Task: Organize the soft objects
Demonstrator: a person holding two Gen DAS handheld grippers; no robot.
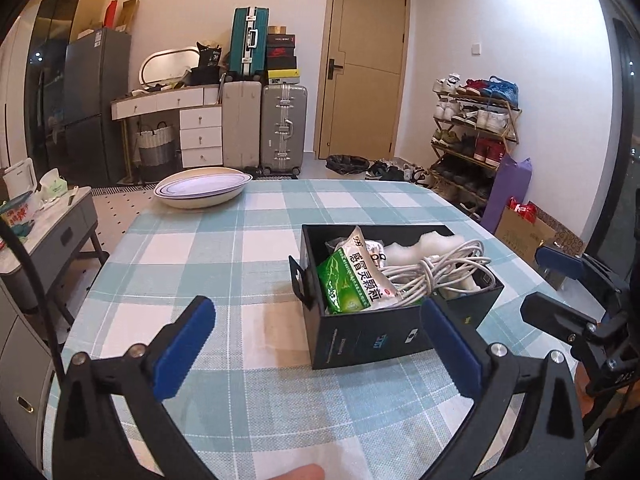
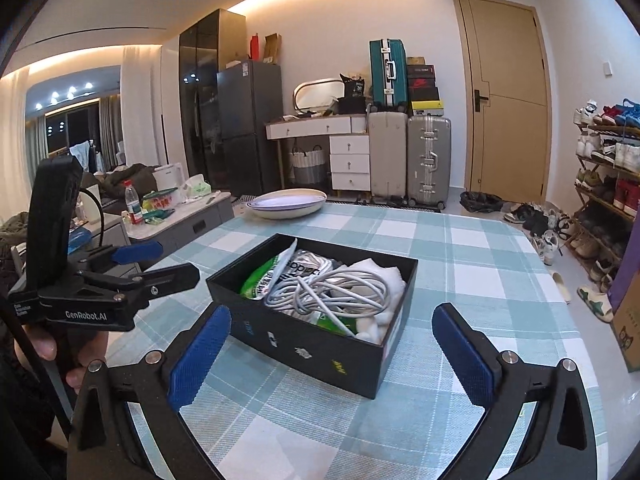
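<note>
Seen on a checked tablecloth (image 1: 248,248): a black box (image 2: 304,344) packed with soft goods, standing right of centre in the left wrist view and dead centre in the right wrist view. Inside, a coiled white cable (image 2: 328,292) on top, a green sachet (image 1: 352,284) with Chinese print leaning at the box's left wall, a silver pouch (image 2: 308,270) beside it, and white foam (image 1: 436,246) along the far right side. Left gripper (image 1: 320,344) held wide, blue pads (image 1: 186,344) parted over bare cloth, nothing between them, the right pad just in front of the box's near corner. Right gripper (image 2: 332,352) likewise spread wide and empty, hovering near the box's near wall, one pad to each side of it in view without touching. Visible at the left edge of the right wrist view, the other gripper from the side, gripped by a hand (image 2: 48,344). At the far left of the table, well apart from the box, stacked shallow plates (image 1: 204,188). Beyond the table: suitcases (image 1: 264,128) against the far wall, a tan door (image 1: 360,68), a shoe rack (image 1: 476,132) on the right, a dark fridge (image 1: 92,104) on the left.
</note>
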